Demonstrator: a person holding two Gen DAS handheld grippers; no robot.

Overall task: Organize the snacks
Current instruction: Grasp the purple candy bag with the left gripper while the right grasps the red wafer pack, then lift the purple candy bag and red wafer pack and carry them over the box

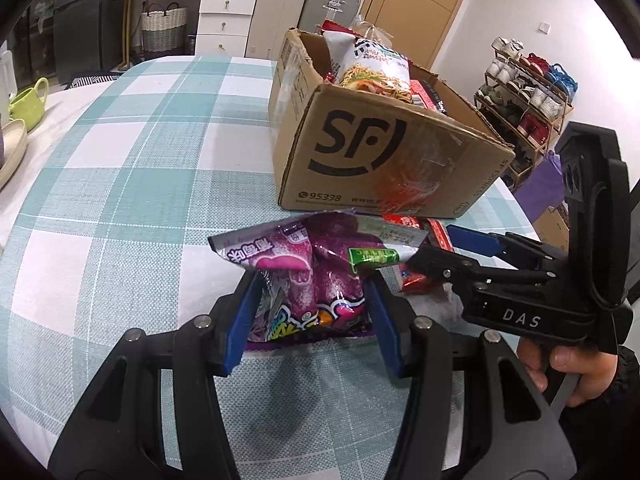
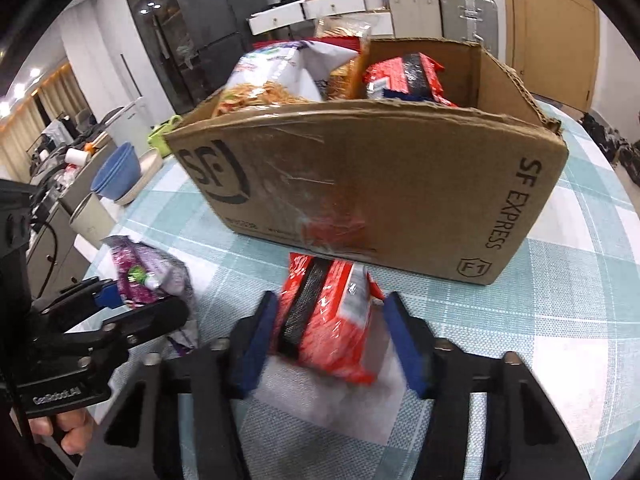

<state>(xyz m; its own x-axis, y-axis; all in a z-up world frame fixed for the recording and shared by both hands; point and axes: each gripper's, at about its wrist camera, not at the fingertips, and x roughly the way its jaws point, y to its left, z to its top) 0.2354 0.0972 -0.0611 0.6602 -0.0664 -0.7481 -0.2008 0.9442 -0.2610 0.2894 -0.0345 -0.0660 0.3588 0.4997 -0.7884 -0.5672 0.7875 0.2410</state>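
Left gripper (image 1: 308, 312) is clamped on a purple snack bag (image 1: 316, 276), blue pads (image 1: 240, 320) pressing into both sides so the foil bunches up between them. That bag sits low over the teal-and-white checked tablecloth (image 1: 120, 200), right in front of the cardboard box (image 1: 360, 152), with a small green label showing on its crumpled top.

Moving right, the box stands on the table with the big black logo facing the cameras. It's already got stuff poking out: a noodle packet (image 1: 376, 72) with a picture of fried noodles leaning at the left end, and a red-and-black pack (image 2: 404, 74) further along toward the right end.

Further right again, just in front of the box's lower edge, a red snack pack (image 2: 332, 320) with a black stripe lies on the cloth. Right gripper (image 2: 332, 340) has its jaws around it. Left pad touches the pack's edge, while the right pad looks slightly off the wrapper and is blurred, so I'd call it clenched on the pack but not super confidently. A hand (image 1: 576, 368) is visible wrapped round the right gripper's handle at the edge of the left view.
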